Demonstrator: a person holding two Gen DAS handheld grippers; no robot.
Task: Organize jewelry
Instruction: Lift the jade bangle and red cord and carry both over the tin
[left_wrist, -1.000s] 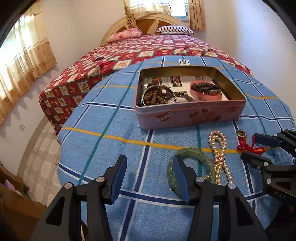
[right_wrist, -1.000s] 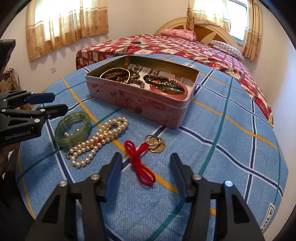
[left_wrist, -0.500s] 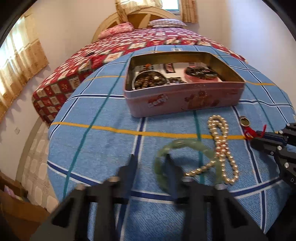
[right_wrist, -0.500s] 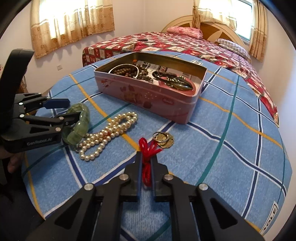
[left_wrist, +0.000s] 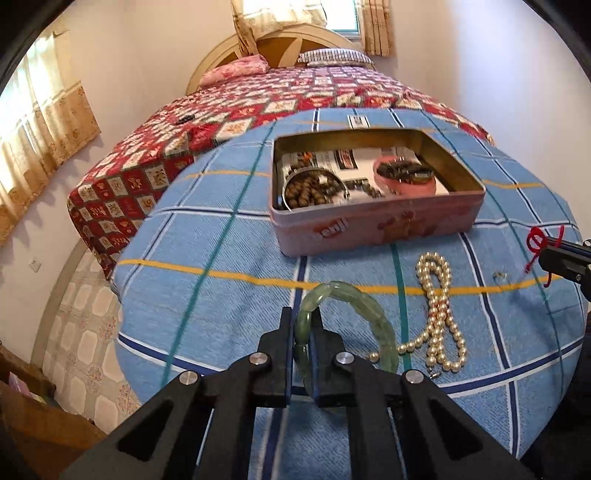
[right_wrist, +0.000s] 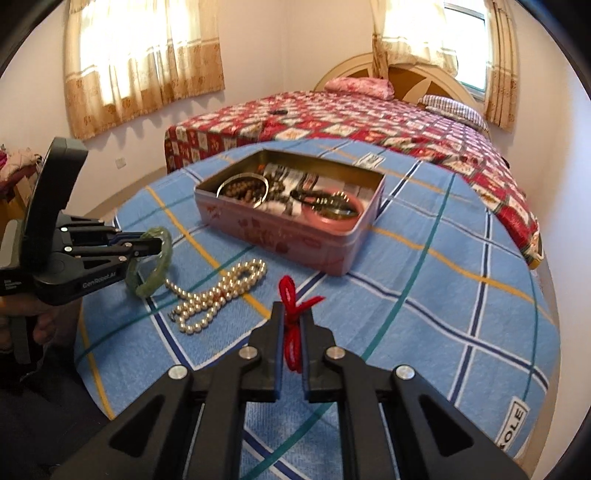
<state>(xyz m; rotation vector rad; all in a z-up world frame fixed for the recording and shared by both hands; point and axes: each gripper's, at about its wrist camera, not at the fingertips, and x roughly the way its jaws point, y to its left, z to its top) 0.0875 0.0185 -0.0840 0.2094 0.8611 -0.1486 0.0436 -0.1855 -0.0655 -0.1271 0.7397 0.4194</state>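
- Left hand-held gripper, bottom centre, pinches the green bracelet; its near arc is hidden.
- Right hand-held gripper clamps the red cord, whose lower end is hidden.
- Pearl necklace lies right of centre; pink tin contents are blurred.

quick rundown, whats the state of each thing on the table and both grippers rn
left gripper: shut on the green bracelet
green bracelet: gripped at its rim
right gripper: shut on the red cord
red cord: pinched, loop sticking up
pearl necklace: loose on the cloth
tin box: open, no lid, holds beads
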